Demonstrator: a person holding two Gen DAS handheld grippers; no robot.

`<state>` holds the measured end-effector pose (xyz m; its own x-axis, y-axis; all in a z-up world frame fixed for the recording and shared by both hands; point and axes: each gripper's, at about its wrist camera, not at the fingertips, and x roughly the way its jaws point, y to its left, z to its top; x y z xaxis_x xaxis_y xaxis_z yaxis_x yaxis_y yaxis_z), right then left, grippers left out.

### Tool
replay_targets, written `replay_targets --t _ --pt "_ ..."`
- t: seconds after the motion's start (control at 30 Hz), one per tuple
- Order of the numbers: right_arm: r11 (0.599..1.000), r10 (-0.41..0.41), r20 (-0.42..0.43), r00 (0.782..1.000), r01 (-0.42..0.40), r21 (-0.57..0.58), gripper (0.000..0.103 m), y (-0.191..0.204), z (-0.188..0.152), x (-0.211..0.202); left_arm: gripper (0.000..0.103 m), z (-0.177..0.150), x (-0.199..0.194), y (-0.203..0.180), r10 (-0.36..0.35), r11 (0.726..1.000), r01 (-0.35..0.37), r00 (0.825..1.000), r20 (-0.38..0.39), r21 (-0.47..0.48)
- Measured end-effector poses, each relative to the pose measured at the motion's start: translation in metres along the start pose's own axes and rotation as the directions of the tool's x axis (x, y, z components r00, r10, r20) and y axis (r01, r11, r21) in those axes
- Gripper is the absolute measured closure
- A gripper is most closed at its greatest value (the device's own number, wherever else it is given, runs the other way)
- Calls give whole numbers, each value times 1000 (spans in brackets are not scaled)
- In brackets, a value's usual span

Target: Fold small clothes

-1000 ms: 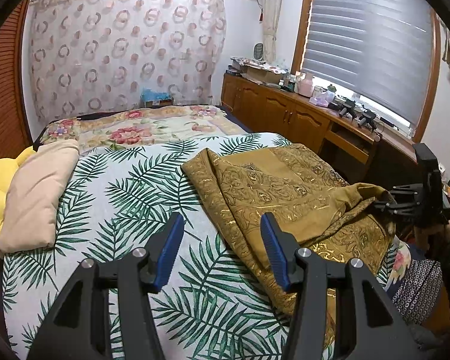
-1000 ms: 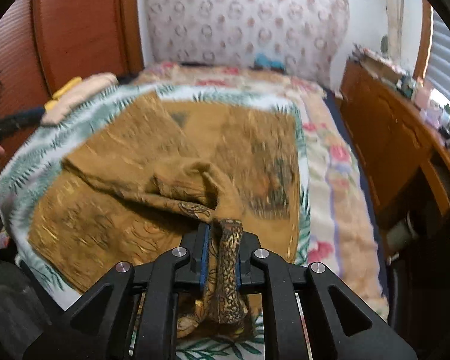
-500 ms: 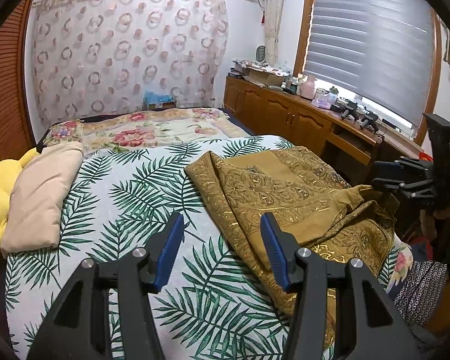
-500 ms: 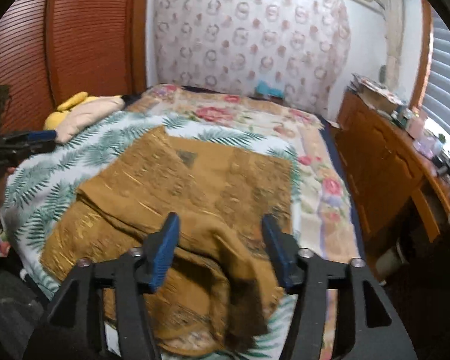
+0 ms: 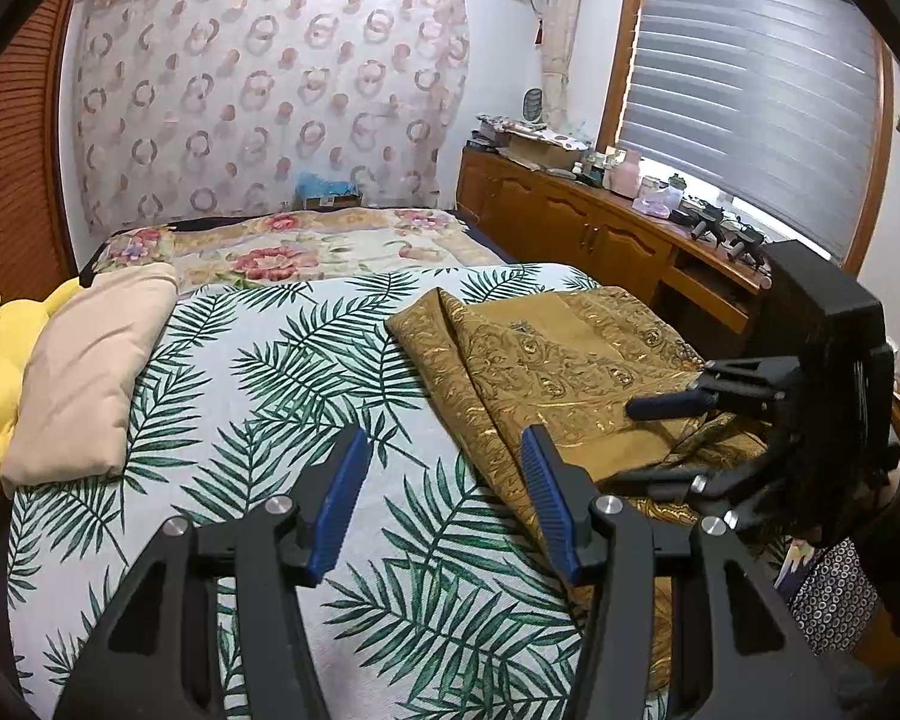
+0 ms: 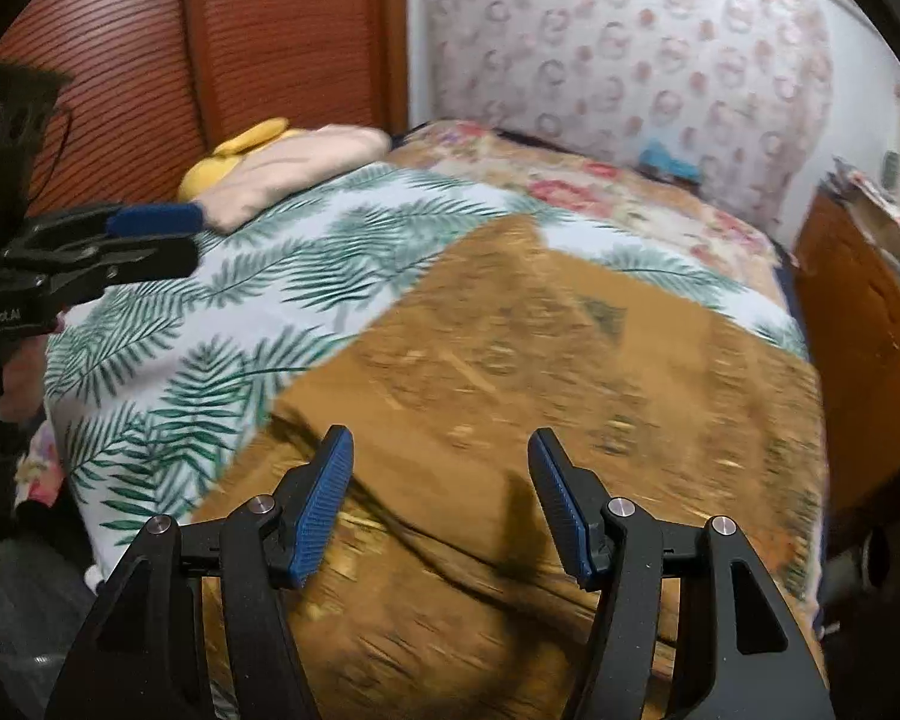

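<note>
Right wrist view: gold brocade cloth point(image 6: 510, 360) lies partly folded (near edge rumpled) on the palm-leaf bedspread point(image 6: 210, 312). Right gripper point(image 6: 438, 498) has just opened, empty; left gripper point(image 5: 438, 504) spread, empty. More folds remain.

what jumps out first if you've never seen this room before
The gold patterned cloth grabs the eye, spread half-folded on the right side of the palm-leaf bedspread. Both claws stand open and empty: the left claw over the leaf print, the right claw above the cloth. A beige pillow lies at the left edge.
</note>
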<state>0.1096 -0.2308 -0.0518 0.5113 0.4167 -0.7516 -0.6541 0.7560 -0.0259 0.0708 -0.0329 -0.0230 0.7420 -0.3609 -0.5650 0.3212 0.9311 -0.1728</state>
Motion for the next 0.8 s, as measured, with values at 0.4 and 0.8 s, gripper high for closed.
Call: replay_targets --t 0.4,0.8 --pt "998 28 -97 995 -34 -59 41 16 5 34 51 -3 -1 2 -4 1000 4 1000 -4 -2" --pt "997 -71 71 995 68 37 99 -46 34 -14 51 -5 0 0 -10 1000 10 1000 -13 4"
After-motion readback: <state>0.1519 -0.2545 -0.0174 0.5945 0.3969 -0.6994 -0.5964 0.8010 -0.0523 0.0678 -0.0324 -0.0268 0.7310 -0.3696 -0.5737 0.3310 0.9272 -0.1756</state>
